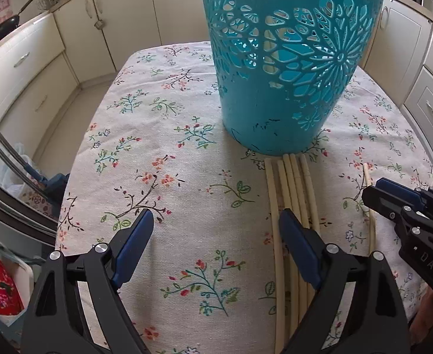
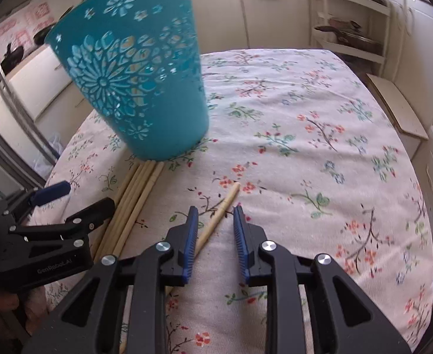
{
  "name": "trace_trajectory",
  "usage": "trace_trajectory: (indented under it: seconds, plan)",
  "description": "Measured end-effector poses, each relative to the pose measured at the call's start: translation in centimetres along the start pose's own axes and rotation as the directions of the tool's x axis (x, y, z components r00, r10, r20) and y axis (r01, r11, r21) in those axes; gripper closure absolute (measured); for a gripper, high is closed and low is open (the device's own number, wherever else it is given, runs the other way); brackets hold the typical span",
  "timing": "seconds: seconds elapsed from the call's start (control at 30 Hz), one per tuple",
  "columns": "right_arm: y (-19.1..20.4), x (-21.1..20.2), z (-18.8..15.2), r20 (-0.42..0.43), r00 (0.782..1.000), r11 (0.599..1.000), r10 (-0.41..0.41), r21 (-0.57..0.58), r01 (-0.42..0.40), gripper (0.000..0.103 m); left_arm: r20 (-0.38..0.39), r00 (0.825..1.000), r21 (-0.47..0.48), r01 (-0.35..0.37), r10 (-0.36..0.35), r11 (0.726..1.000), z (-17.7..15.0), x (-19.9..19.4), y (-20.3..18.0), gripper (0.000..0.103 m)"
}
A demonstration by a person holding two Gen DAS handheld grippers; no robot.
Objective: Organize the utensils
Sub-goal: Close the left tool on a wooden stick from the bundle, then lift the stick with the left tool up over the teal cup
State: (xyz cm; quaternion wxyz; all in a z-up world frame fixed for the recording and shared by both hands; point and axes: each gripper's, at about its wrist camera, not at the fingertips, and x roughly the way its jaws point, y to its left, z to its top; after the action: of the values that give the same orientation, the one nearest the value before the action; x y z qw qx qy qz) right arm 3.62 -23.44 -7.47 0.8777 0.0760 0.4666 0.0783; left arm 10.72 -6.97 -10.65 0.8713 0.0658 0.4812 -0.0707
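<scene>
**Chopsticks on the cloth, both grippers empty**

A teal basket (image 1: 287, 67) stands upright on the flowered tablecloth (image 1: 157, 147), filling the upper centre of the left wrist view. Just below its base lies a bundle of 5 chopsticks (image 1: 293, 183), side by side, running down the frame. The left gripper (image 1: 216, 227) is spread wide and holds nothing; its right finger (image 1: 297, 244) sits over the bundle, its left one over bare cloth.

In the right wrist view, 1 lone chopstick (image 2: 224, 206) lies diagonally at centre, apart from the bundle (image 2: 137, 194) at lower left. The right gripper (image 2: 215, 219) is narrow but not closed, gripping nothing; the chopstick passes under its left finger (image 2: 190, 236), its far tip just ahead of the gap.
</scene>
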Motion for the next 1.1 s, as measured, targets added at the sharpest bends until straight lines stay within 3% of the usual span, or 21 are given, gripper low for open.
trace_trajectory:
  seconds: [0.17, 0.27, 0.43, 0.57, 0.83, 0.87, 0.93, 1.1]
  plan:
    - [0.3, 0.2, 0.3, -0.042, 0.999, 0.993, 0.010, -0.121, -0.015, 0.088, 0.003, 1.000, 0.001, 0.015, -0.015, 1.000, 0.3, 0.2, 0.4, 0.027]
    - [-0.5, 0.1, 0.2, -0.049, 0.999, 0.988, 0.012, -0.154, -0.019, 0.088, 0.007, 0.999, 0.008, 0.046, -0.046, 0.999, 0.6, 0.3, 0.3, 0.040]
    - [-0.4, 0.3, 0.1, -0.049, 0.997, 0.981, 0.058, -0.180, -0.066, 0.088, 0.016, 0.998, -0.005, 0.057, -0.057, 0.998, 0.5, 0.2, 0.6, 0.079]
    - [1.2, 0.4, -0.2, -0.056, 0.997, 0.970, 0.054, -0.234, -0.066, 0.088, 0.008, 0.996, -0.050, 0.084, -0.084, 0.995, 0.4, -0.1, 1.7, 0.081]
    - [0.5, 0.2, -0.7, -0.027, 0.999, 0.998, 0.034, -0.060, -0.035, 0.088, -0.019, 0.998, -0.002, 0.060, -0.060, 0.998, 1.2, 0.8, 0.7, 0.072]
    - [0.7, 0.2, -0.7, -0.023, 0.999, 0.997, 0.038, -0.061, -0.039, 0.088, -0.014, 0.998, 0.002, 0.057, -0.057, 0.998, 1.2, 0.8, 0.6, 0.073]
    - [1.0, 0.1, -0.7, -0.028, 0.999, 0.995, 0.035, -0.092, -0.037, 0.092, -0.011, 0.998, 0.000, 0.064, -0.064, 0.998, 1.2, 0.7, 0.7, 0.093]
    - [0.3, 0.1, -0.3, -0.053, 0.998, 0.995, 0.042, -0.093, -0.047, 0.093, -0.011, 0.997, -0.005, 0.079, -0.079, 0.997, 1.0, 0.7, 1.1, 0.095]
